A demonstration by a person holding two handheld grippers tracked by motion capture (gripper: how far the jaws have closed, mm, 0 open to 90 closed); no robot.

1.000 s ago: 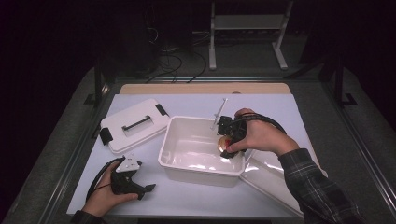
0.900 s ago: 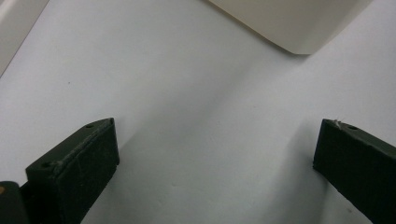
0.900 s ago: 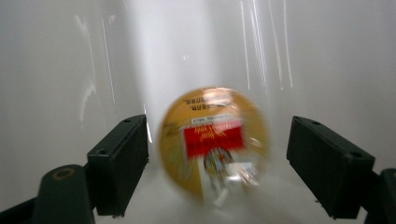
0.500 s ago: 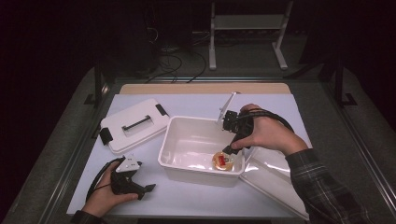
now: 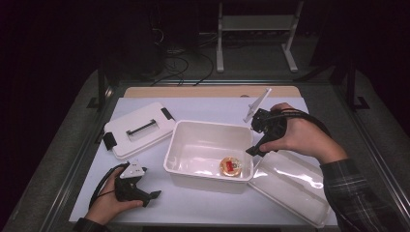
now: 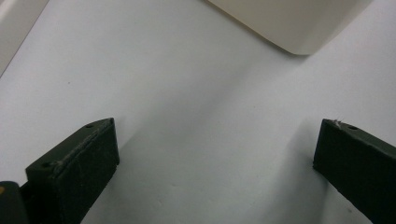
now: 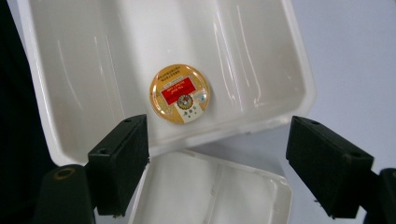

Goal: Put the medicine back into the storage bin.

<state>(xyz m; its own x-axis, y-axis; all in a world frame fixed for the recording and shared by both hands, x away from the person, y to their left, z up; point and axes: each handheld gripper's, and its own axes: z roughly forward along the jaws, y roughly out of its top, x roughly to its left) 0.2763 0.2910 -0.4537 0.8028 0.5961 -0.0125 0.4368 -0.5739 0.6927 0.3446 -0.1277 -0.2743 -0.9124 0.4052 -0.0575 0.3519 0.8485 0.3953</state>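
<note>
Your round gold disc (image 7: 180,94) lies flat inside the white tub (image 5: 193,133).
Your right gripper (image 5: 257,143) hangs just above the tub's right rim, jaws wide apart, holding nothing. Your left gripper (image 5: 145,197) rests on the table (image 5: 217,108), wide open and empty too.

A white tub (image 5: 208,150) sits on a pale grey-white table (image 5: 208,108) edged at twelve o'clock by a strip of tan wood. Inside the tub lies a round disc (image 7: 180,94), gold-orange at the rim, with a red rectangle across its middle and a small cream panel at its five o'clock. At the tub's ten o'clock rests a white lid (image 5: 138,129) with black clasps and a dark handle; at four o'clock lies a clear, glossy lid (image 5: 290,186). Both the left gripper (image 5: 138,191) and the right gripper (image 5: 258,140) are black. The right sleeve is dark plaid.
</note>
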